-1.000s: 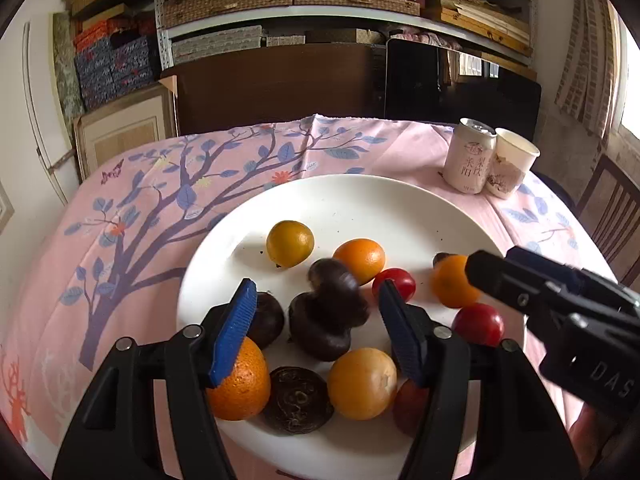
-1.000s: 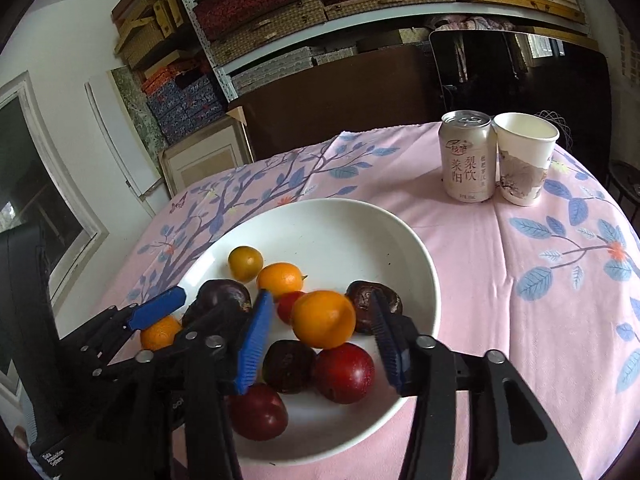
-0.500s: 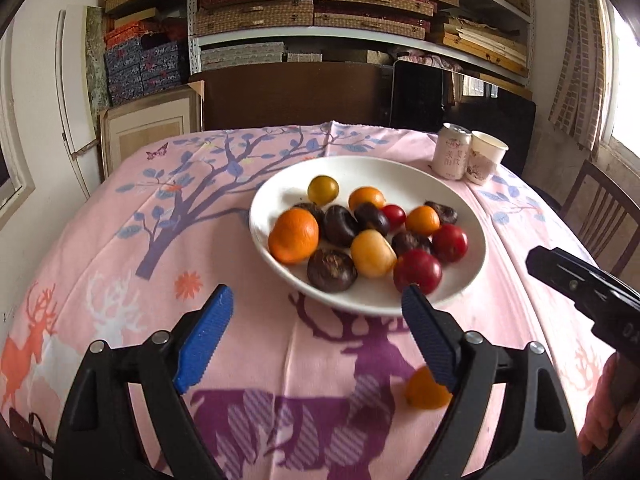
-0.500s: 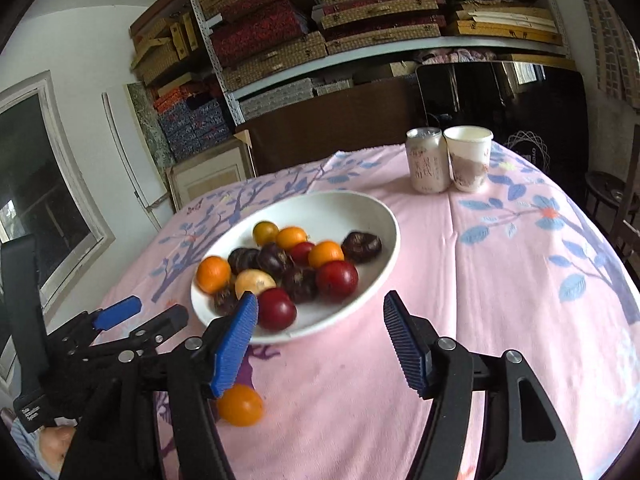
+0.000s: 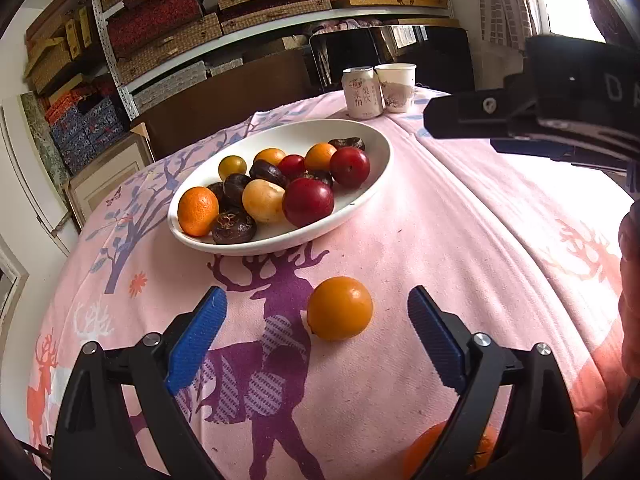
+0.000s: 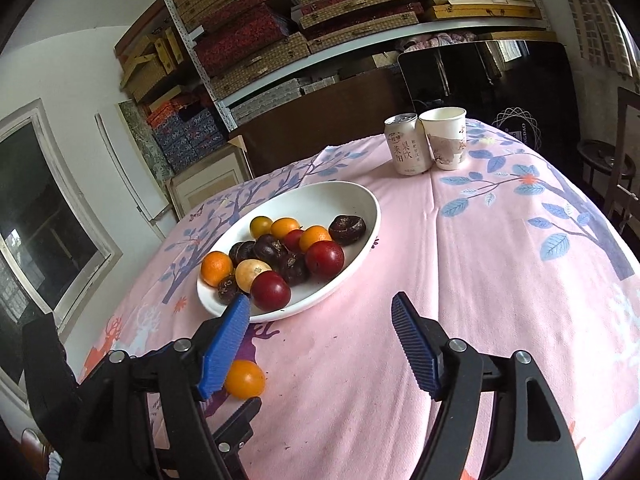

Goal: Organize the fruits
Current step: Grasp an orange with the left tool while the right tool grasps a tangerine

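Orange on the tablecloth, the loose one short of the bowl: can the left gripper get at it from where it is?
Probably yes. The orange lies alone on the cloth, ahead of the left gripper, between its opening fingers, neither pad touching it. Nothing stands between them; the bowl sits farther back.

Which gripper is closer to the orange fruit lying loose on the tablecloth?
Left. The left gripper has the loose orange fruit lying between its opening fingers, untouched. The right gripper, also opening, is off to the fruit's right, over bare cloth.
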`<state>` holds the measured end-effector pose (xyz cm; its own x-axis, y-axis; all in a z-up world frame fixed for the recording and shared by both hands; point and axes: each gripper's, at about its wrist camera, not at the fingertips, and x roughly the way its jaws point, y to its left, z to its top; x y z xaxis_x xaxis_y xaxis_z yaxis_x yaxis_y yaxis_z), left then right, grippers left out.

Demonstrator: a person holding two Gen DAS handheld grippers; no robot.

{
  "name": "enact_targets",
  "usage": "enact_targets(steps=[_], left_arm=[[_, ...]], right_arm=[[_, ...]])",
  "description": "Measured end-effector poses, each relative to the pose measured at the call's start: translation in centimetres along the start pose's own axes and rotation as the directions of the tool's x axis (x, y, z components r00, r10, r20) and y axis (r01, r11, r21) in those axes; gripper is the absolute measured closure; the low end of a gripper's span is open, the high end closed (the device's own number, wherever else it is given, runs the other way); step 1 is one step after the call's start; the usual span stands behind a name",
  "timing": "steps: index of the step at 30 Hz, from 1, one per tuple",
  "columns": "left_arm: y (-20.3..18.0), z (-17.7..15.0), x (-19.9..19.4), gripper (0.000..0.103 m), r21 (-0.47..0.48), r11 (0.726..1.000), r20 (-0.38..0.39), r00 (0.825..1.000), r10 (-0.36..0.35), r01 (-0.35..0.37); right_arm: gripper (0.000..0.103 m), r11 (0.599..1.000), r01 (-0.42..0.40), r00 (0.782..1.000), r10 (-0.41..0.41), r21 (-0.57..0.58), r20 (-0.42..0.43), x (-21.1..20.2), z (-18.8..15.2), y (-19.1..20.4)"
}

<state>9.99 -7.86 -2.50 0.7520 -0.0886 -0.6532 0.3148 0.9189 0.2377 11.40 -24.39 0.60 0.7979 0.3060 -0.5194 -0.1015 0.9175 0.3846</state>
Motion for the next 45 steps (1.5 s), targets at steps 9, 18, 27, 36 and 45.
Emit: enact_targets(steps=[9, 18, 27, 36, 45], left_arm=[[1.7, -0.2, 1.4, 0.018, -0.094, 0.994, -0.062, 0.996, -0.057, 0.051], [2.1, 0.0, 3.1, 0.043, -0.142, 0.981, -0.118, 0.981, -0.152, 0.135], [6.4, -0.7, 2.0, 0.066, -0.272, 0.960, -0.101, 0.991, -0.091, 0.060], [9.8, -2.2, 0.7, 0.066, -0.356, 0.934, -0.104, 0.994, -0.037, -0.002], [9.3, -2.4, 1.0, 0.066, -0.335, 0.942, -0.119, 0.993, -0.027, -0.015]], right_arm=[[0.027, 1.000, 0.012, 1.000, -0.012, 0.004, -0.006, 0.0, -0.1, -0.1], [0.027, 1.000, 0.018, 1.000, -0.018, 0.000, -0.021, 0.3, -0.2, -0.1], [0.027, 0.998, -0.055, 0.996, 0.054, -0.016, -0.078, -0.6, -2.1, 0.5], [0.027, 0.958, -0.181, 0.974, 0.144, -0.221, -0.173, -3.9, -8.3, 5.1], [0.029, 0.941, -0.191, 0.936, 0.088, -0.280, -0.341, -2.8, -11.0, 7.2]])
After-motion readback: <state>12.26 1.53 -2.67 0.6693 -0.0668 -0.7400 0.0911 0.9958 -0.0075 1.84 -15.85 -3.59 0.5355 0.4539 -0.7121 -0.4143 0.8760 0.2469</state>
